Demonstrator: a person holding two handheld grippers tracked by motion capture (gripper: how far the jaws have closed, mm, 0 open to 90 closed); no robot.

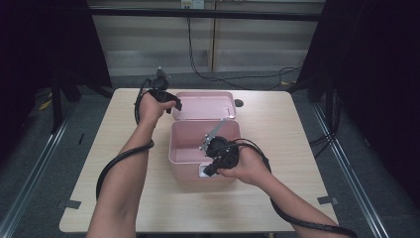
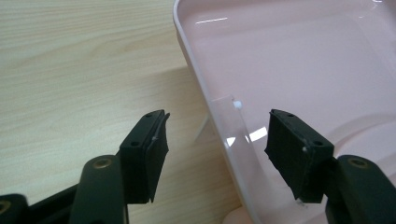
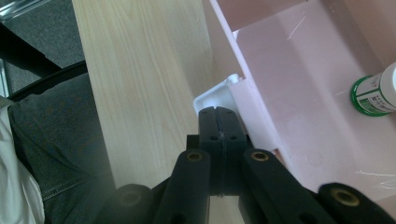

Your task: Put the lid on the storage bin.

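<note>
A pink plastic box [image 1: 181,148] stands open mid-table, its lid [image 1: 198,106] folded back flat behind it. My left gripper [image 1: 174,105] is at the lid's left end. In the left gripper view it [image 2: 217,144] is open, with the lid's rim [image 2: 205,93] and a small clear tab [image 2: 229,116] between its untouching pads. My right gripper [image 1: 205,171] is at the box's front wall. Seen in the right gripper view, it [image 3: 218,112] is shut, tips against a white latch [image 3: 212,100]. A green-and-white bottle [image 3: 378,91] lies inside the box.
The light wooden table [image 1: 277,198] has bare room around the box on all sides. Cables trail from both grippers along the person's forearms. A small dark object [image 1: 239,103] sits on the table right of the lid. Dark floor and rails surround the table.
</note>
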